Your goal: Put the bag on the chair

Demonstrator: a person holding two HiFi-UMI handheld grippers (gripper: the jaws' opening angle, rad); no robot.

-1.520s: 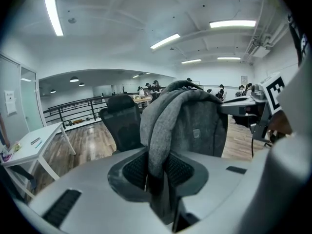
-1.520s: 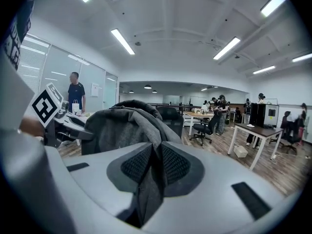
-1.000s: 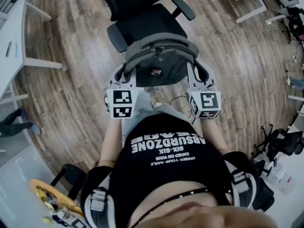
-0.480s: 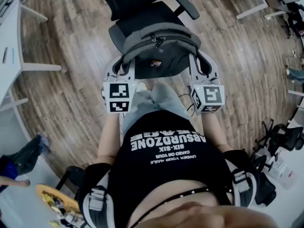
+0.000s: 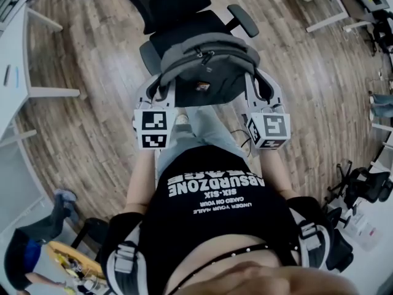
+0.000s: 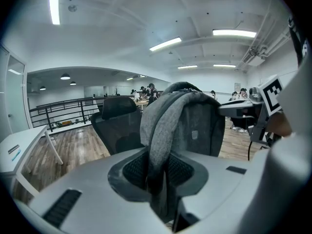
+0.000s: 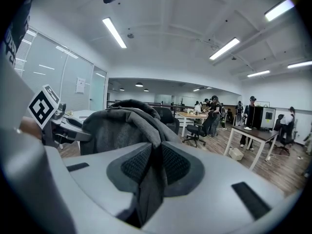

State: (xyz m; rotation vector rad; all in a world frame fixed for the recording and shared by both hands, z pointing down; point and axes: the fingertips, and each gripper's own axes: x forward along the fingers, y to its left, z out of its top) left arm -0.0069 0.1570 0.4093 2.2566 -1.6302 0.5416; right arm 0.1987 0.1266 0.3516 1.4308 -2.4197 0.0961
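Now the grey bag (image 5: 206, 72) hangs between the two grippers at the centre of the head view, its top edge overlapping the front of the black chair (image 5: 184, 28) that stands at 12 o'clock from it. A second ago more of the seat showed beyond the bag; the bag has been carried toward the chair since then and the gap has closed. The left gripper (image 5: 161, 91) holds it at 9 o'clock, its fingers (image 6: 134, 168) pinching a fold of grey fabric. The right gripper (image 5: 256, 88) holds it at 3 o'clock, and its fingers (image 7: 175, 165) clamp a fold in the same way. Neither hold has altered. From above I cannot tell whether the bag's underside touches the seat yet; it looks to be in the air. I judge the carry nearly over, with a little more travel toward 12 o'clock, then lowering and release, left to do. Wooden floor (image 5: 92, 121) lies all round.
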